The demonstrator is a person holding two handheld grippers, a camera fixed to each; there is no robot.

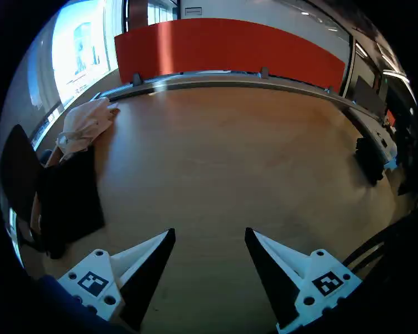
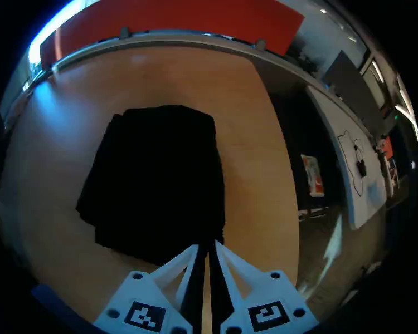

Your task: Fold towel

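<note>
A black towel (image 2: 153,178) lies flat on the wooden table (image 2: 253,145) in the right gripper view, roughly rectangular with a thicker fold along its left side. My right gripper (image 2: 210,246) is shut at the towel's near right corner, its fingertips pinched on the cloth's edge. In the left gripper view my left gripper (image 1: 210,239) is open above bare wooden table (image 1: 220,156), with nothing between its fingers.
A pinkish cloth (image 1: 85,125) sits bunched at the table's far left. A dark cloth (image 1: 69,195) lies at the left edge beside a dark chair (image 1: 18,167). A red panel (image 1: 225,47) backs the table. The table's right edge (image 2: 290,183) drops to the floor.
</note>
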